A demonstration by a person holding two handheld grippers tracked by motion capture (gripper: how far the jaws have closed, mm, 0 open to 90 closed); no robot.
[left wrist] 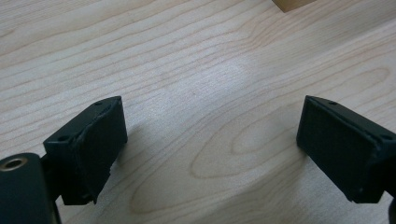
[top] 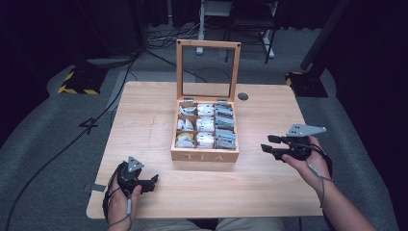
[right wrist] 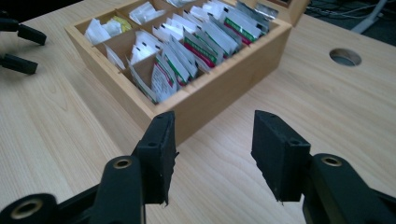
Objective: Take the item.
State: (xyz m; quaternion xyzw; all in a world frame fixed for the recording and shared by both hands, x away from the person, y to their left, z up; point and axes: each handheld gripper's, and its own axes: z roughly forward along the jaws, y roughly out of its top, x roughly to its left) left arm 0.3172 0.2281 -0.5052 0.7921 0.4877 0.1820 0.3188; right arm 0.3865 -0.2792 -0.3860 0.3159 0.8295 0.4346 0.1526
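Two grippers flank the open wooden tea box point(top: 204, 155) at mid-table in the high view; the right gripper point(top: 267, 143) points at its right wall from near, the left gripper point(top: 155, 182) sits lower-left, farther off; both jaws spread, empty. Left gripper view: bare tabletop point(left wrist: 196, 70) between parted jaws. Right gripper view: the box's near corner lies just ahead and left, tea sachets point(right wrist: 187, 51) upright inside.

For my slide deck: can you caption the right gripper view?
Open right tool faces the corner of an open wooden tea box packed with tea packets.
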